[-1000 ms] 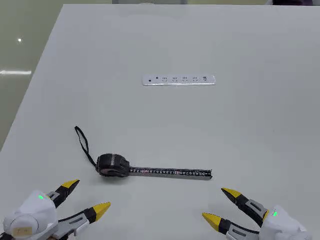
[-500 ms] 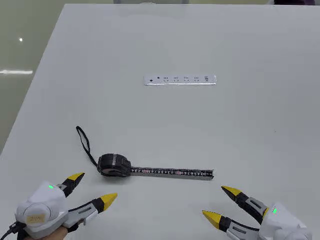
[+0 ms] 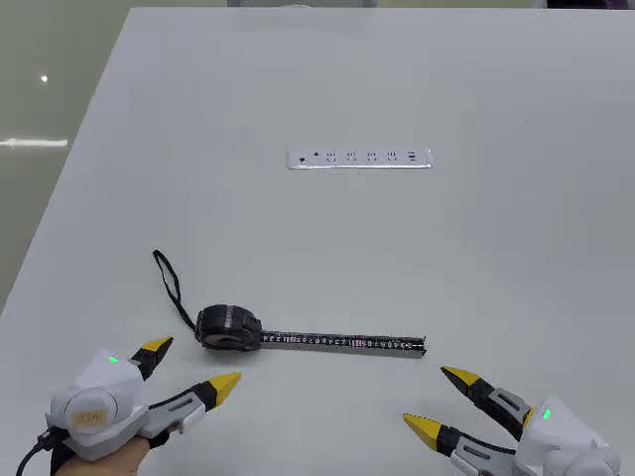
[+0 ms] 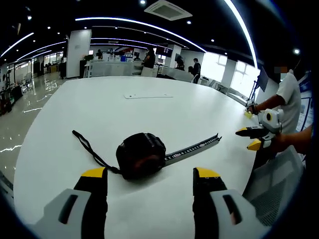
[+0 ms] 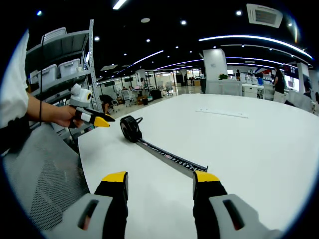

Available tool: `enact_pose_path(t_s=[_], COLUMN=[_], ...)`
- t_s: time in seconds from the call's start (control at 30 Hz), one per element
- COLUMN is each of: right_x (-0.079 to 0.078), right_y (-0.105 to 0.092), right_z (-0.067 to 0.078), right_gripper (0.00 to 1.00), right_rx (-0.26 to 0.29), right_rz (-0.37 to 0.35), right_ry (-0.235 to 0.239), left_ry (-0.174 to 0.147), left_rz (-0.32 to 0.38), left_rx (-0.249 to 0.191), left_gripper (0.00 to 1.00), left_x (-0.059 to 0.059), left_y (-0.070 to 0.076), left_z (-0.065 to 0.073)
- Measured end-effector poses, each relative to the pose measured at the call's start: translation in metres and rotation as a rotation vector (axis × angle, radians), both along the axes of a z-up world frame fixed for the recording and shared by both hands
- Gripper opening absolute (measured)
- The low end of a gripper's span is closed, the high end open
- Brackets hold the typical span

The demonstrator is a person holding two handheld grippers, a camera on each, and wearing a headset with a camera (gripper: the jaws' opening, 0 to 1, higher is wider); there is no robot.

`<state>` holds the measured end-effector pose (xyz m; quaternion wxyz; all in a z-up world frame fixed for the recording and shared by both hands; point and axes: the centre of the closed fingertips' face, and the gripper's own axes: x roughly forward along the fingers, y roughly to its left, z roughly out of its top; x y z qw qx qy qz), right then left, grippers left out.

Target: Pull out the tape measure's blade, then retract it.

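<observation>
A round black tape measure (image 3: 227,327) lies on the smooth white table (image 3: 417,258), its thin marked blade (image 3: 342,343) extended flat, a looped cord (image 3: 169,283) trailing. The left gripper (image 3: 193,362) and right gripper (image 3: 439,400) hover nearby, their pointed yellow-tipped jaws spread and empty.

The dark steel blade (image 3: 342,343) of the round black tape measure (image 3: 228,327) carries scale figures, too small to read.
</observation>
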<state>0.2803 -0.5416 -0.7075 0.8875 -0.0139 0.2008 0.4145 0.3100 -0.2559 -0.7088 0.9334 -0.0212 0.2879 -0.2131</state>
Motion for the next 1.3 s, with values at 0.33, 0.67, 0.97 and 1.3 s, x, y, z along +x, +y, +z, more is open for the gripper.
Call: enact_pose_path(t_s=[0.33,0.67,0.97,1.3], right_x=[0.002,0.002,0.002,0.002], right_y=[0.0,-0.002,-0.005,-0.008], right_z=[0.002,0.002,0.001,-0.007], right_gripper=[0.52,0.52,0.51,0.52], right_rx=[0.001,-0.001,0.002,-0.004], right_rz=[0.007,0.006,-0.001,0.004], right_ry=[-0.006,-0.007,-0.005,0.008], left_ry=[0.011,0.031,0.04,0.046], left_rz=[0.024,0.047,0.076,0.111], left_rx=[0.006,-0.012,-0.021,-0.035], left_gripper=[0.7,0.73,0.73,0.75], left_x=[0.005,0.013,0.017,0.024], left_y=[-0.005,-0.012,-0.014,-0.017], left_z=[-0.002,-0.011,-0.016,-0.016])
